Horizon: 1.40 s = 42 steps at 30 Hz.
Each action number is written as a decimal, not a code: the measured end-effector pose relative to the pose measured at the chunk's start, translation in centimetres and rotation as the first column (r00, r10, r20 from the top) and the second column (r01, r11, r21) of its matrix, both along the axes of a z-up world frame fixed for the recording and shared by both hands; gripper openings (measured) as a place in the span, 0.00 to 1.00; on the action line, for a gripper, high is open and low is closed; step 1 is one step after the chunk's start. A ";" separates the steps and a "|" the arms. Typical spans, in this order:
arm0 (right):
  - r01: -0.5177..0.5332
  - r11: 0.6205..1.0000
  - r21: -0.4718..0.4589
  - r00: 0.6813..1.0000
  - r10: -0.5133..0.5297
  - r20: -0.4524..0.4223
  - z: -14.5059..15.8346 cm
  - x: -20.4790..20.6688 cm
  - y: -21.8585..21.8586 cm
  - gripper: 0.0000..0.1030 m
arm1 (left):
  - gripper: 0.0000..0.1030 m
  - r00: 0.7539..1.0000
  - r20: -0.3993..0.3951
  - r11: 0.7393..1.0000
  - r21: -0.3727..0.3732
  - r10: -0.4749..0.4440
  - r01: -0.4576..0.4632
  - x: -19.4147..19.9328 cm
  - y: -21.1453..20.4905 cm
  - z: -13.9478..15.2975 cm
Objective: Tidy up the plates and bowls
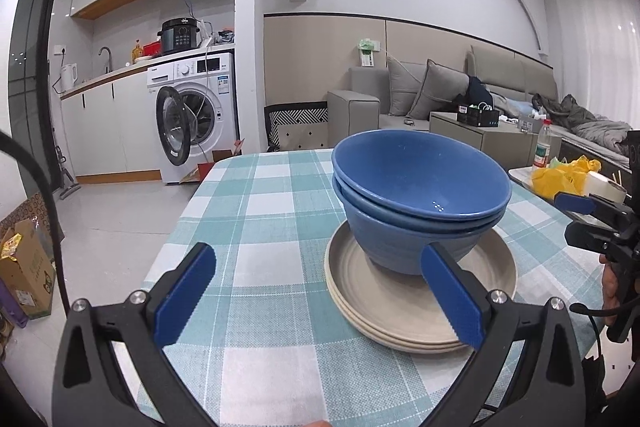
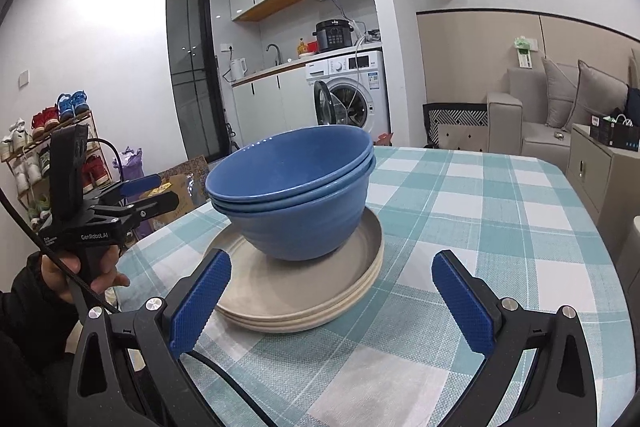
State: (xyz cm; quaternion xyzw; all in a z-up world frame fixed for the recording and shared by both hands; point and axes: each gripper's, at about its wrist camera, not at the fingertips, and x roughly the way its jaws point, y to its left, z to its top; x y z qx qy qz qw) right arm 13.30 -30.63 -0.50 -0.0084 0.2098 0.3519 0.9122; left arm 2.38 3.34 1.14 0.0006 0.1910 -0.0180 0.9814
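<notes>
Nested blue bowls (image 1: 420, 187) stand on a stack of beige plates (image 1: 400, 299) on the checked table. My left gripper (image 1: 320, 291) is open just in front of the stack, which lies ahead and to the right; its right finger (image 1: 452, 295) overlaps the plates' rim in the picture. Nothing sits between its pads. In the right wrist view the bowls (image 2: 292, 183) and plates (image 2: 304, 291) lie straight ahead of my right gripper (image 2: 332, 303), open and empty. Each gripper shows in the other's view: the right gripper (image 1: 572, 221) at the far right, the left gripper (image 2: 156, 193) at the left, held by a hand (image 2: 100, 275).
The teal checked tablecloth (image 1: 260, 207) covers the table, whose left edge drops to the floor. A yellow bag (image 1: 560, 175) and a bottle (image 1: 542, 147) stand on a surface at the right. A cardboard box (image 1: 28, 267) and a shoe rack (image 2: 52, 147) stand on the floor.
</notes>
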 end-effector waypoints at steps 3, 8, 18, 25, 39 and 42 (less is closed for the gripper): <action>0.003 1.000 0.018 1.000 -0.003 0.005 0.0 -0.6 -0.2 0.99 | 1.00 1.000 0.019 1.000 -0.001 0.009 -0.009 -0.6 -0.1 -0.2; 0.010 1.000 0.024 1.000 -0.011 0.023 0.1 -1.1 -0.3 1.00 | 1.00 1.000 0.024 1.000 -0.001 -0.001 0.001 -0.7 -0.1 -0.6; 0.030 0.999 0.033 0.999 -0.031 0.030 -0.3 -1.2 -0.6 1.00 | 1.00 1.000 0.017 1.000 -0.014 0.004 -0.004 -0.6 -0.2 -1.3; 0.033 0.999 0.042 0.999 -0.035 0.031 -0.2 -1.3 -0.8 1.00 | 1.00 1.000 0.020 1.000 -0.021 -0.003 0.003 -0.6 -0.2 -1.4; 0.031 0.999 0.040 0.999 -0.033 0.034 -0.2 -1.5 -0.8 1.00 | 1.00 1.000 0.029 0.999 -0.035 -0.004 0.005 -0.9 0.0 -1.5; 0.030 0.999 0.039 0.999 -0.032 0.033 -0.2 -1.4 -0.8 0.99 | 1.00 0.999 0.032 0.999 -0.037 -0.004 0.005 -1.1 0.0 -1.4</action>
